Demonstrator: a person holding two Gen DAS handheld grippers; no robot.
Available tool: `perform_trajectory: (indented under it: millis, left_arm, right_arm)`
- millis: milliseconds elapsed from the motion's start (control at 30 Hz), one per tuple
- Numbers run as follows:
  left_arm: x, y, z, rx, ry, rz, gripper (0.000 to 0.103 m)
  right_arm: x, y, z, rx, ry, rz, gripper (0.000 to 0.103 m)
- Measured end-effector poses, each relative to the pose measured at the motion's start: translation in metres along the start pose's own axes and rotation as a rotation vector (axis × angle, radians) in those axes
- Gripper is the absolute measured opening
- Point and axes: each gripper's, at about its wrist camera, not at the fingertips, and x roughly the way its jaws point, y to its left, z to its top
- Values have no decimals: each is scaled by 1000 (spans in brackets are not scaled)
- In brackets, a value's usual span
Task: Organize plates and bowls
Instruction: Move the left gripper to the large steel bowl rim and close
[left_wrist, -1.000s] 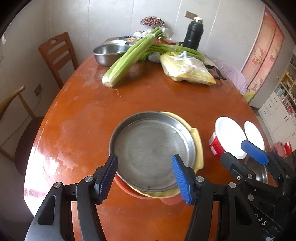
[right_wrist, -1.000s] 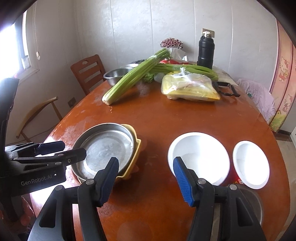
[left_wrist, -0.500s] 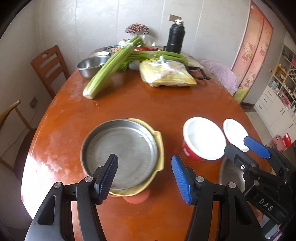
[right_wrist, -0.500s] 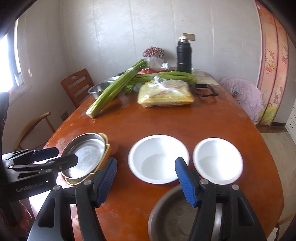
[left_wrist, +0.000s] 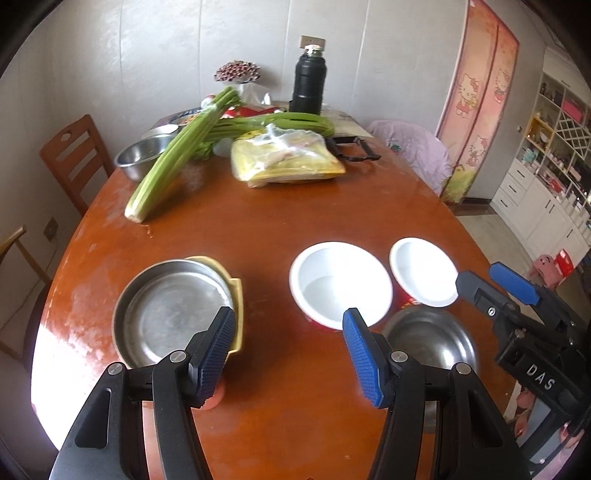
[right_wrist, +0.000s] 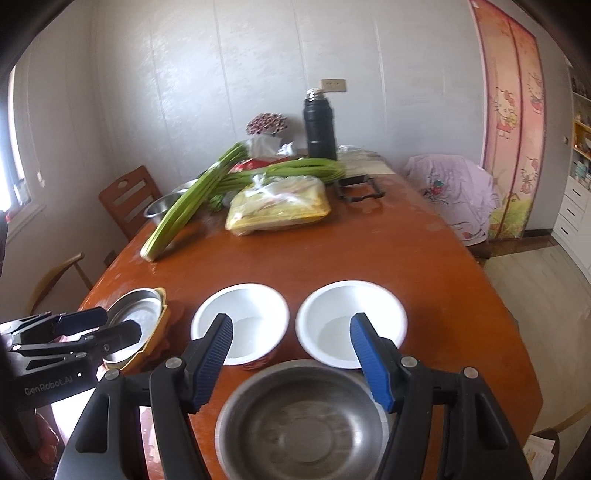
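We list the steel bowl (right_wrist: 301, 421), its near rim cut by the lower edge and its flanks behind the right gripper (right_wrist: 291, 360) fingers. The yellow dish (left_wrist: 236, 295) shows only as a rim under the steel pan (left_wrist: 166, 314); something orange beneath it peeps out, unidentifiable. The far steel basin (left_wrist: 142, 155) lies partly behind celery (left_wrist: 173, 162). Shelf contents (left_wrist: 557, 125) are too small to name. The wooden chair (right_wrist: 127, 201) is cut off by the table (right_wrist: 388, 254).

celery (left_wrist: 173, 162) | yellow bag (left_wrist: 284, 160) | black flask (left_wrist: 308, 84) | wooden chair (left_wrist: 72, 158) | table (left_wrist: 295, 221)
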Motion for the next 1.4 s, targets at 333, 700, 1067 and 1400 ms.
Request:
perform_trajectory:
  millis: [333,700,1067,1400]
  left_arm:
    - [14,-46,-6,43,31,-49,62]
    - [46,-78,-34,72,115,-68,62]
    - [69,-84,-52,68,167,-74,62]
    - [81,-88,-54,69,180,-90,62]
  right_arm:
    - [-15,-55,-9,52,1,-56,66]
    - [-2,-83,-47,51,119,-43,66]
    - [18,-79,-77,23,187,-16,65]
    - [31,-76,-83,-6,202,-14,53]
